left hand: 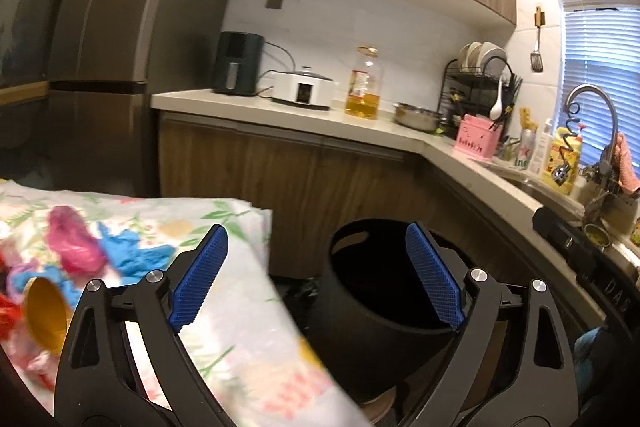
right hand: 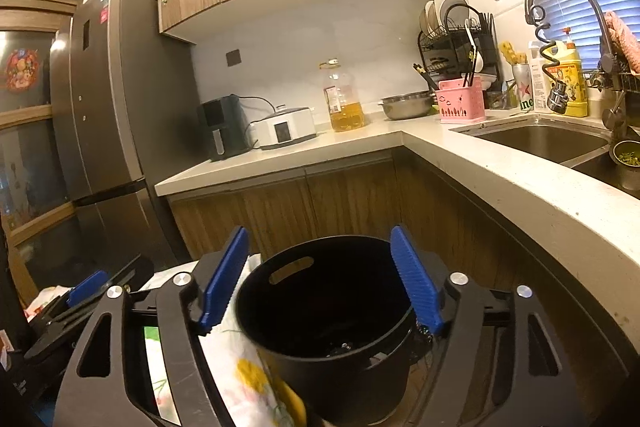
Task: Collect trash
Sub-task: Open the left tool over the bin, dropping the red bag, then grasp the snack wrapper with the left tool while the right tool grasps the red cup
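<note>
Both my left gripper (left hand: 316, 277) and right gripper (right hand: 320, 277) are spread wide and empty. The bin (right hand: 332, 323) stands beside the table's (left hand: 240, 307) right edge, nearly empty inside. Wrappers (left hand: 74, 245) and a cup (left hand: 46, 315) wait near the table's left edge, so most collecting remains.

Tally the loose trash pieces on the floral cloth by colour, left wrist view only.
Pink crumpled piece: 1
Blue crumpled pieces: 2, the second at
Red pieces: 1, cut by the frame edge
Yellow cup: 1
Total: 5, blur permitting
</note>
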The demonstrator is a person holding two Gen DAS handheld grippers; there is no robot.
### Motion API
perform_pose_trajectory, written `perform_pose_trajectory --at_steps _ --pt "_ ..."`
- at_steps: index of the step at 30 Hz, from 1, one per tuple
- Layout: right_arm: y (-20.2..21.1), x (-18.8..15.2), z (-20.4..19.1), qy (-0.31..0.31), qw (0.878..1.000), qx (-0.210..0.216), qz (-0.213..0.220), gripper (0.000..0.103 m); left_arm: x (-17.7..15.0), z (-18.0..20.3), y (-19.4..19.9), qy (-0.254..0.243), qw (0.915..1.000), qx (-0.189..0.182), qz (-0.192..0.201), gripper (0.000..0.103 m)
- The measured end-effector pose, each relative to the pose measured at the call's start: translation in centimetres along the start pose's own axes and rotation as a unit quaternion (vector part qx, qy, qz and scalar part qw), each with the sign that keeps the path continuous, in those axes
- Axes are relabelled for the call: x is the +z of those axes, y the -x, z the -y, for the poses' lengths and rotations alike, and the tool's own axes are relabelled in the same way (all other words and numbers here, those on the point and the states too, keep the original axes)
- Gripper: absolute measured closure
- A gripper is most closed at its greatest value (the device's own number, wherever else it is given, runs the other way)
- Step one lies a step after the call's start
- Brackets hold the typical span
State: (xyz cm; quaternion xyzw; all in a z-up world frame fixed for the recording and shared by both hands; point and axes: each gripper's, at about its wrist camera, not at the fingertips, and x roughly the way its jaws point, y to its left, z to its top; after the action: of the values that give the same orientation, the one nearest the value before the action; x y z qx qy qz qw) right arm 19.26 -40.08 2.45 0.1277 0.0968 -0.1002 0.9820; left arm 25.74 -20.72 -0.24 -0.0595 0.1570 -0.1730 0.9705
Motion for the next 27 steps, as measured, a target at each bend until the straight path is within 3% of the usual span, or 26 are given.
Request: perform_pose_trajectory --at_steps 13,27 --pt "4.9 -2.3 -4.0 0.006 1.000 0.018 0.004 0.029 -1.5 -4.7 8.7 0.001 0.9976 0.065 0.023 0.014" --pt "6.6 -5.5 -10.2 0.040 0.995 0.094 -0.022 0.029 -4.6 -11.2 14.6 0.006 0.9863 0.160 0.039 0.014"
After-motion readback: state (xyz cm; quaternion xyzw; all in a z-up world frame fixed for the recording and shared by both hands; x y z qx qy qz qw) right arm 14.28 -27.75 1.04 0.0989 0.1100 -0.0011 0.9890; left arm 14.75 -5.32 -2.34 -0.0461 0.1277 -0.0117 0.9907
